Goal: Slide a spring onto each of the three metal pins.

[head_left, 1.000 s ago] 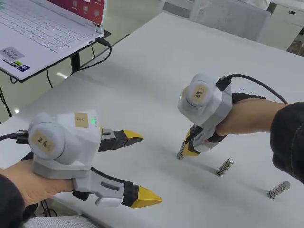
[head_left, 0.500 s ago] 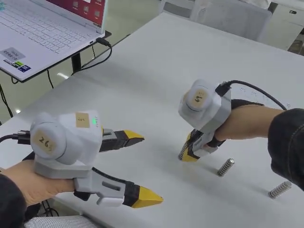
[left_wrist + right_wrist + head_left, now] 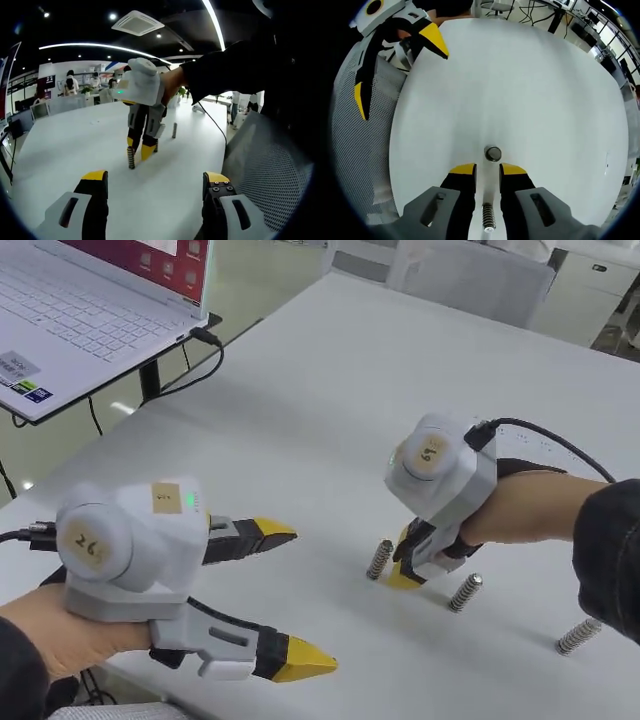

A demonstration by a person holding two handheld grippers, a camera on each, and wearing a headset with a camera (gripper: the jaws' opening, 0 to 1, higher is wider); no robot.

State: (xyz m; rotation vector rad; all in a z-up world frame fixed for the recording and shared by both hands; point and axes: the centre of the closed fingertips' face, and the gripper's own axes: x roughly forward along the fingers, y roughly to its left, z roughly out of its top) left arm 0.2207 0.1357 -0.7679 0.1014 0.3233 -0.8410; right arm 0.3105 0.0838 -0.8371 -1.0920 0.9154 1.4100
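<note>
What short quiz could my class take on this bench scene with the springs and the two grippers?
1. True or false: the jaws of the left gripper are shut.
2. How many springs stand upright on the white table in the head view?
3. What sits beyond the table's left edge? A. laptop B. drill C. mug
Key: 1 false, the jaws are wide apart; 2 three; 3 A.
</note>
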